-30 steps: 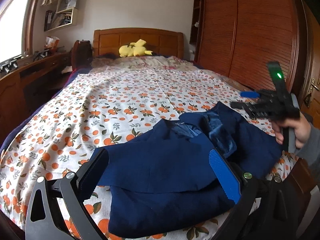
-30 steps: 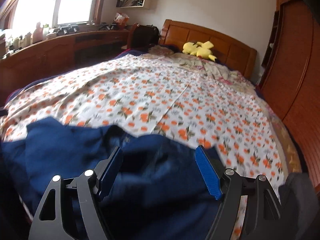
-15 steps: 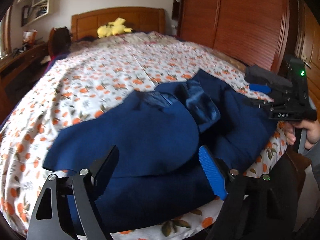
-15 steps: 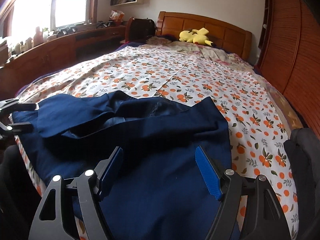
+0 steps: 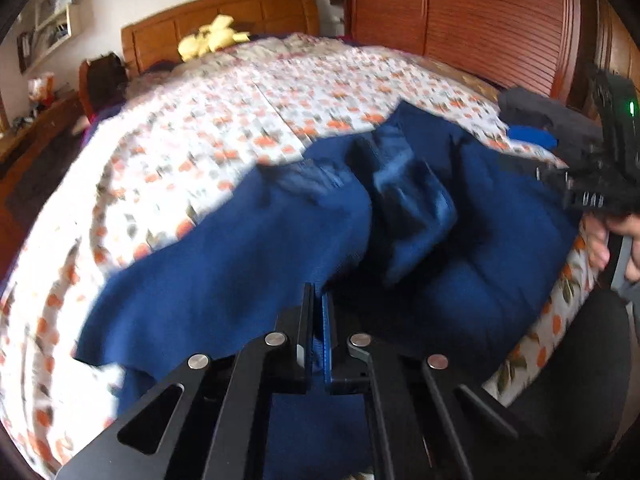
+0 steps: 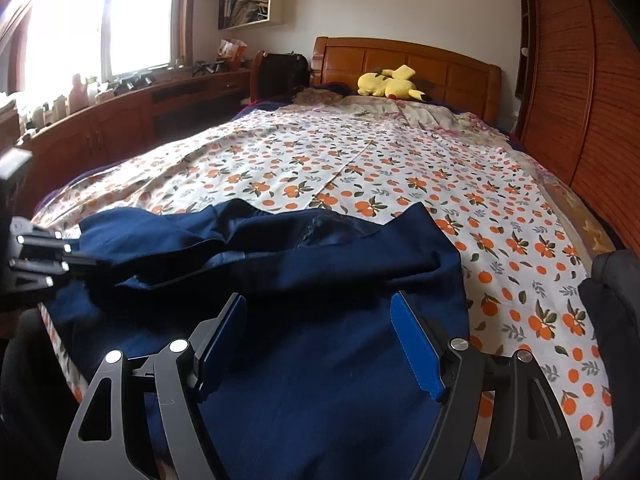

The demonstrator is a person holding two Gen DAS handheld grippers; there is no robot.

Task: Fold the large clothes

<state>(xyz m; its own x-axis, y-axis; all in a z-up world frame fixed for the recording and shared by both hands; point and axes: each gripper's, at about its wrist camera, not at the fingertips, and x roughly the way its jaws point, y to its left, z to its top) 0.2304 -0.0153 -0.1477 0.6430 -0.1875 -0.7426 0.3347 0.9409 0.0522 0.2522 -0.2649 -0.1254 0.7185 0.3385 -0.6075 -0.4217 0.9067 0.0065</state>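
On the near end of a bed (image 6: 400,168) covered with a white sheet printed with oranges lies a large dark blue jacket (image 6: 320,280), rumpled, with its shiny lining showing near the collar. Seen from the left wrist camera, the left gripper (image 5: 318,312) has its two fingers pressed almost together, and a fold of the jacket's (image 5: 248,264) blue cloth is pinched between them near the garment's lower edge. That view is blurred. Seen from the right wrist camera, the right gripper (image 6: 320,344) has its fingers spread wide apart, one on each side of a flat stretch of the jacket, holding nothing; whether the tips touch the cloth cannot be told. The right gripper (image 5: 580,184) also shows at the right edge of the left camera's view, held in a hand (image 5: 616,240) beside the bed's edge. At the far end of the bed, a yellow plush toy (image 6: 388,82) rests against a wooden headboard (image 6: 448,68). A tall wooden wardrobe (image 6: 580,80) stands along the right side, and a bright window (image 6: 96,20) with a low wooden cabinet (image 6: 120,120) beneath it runs along the left.
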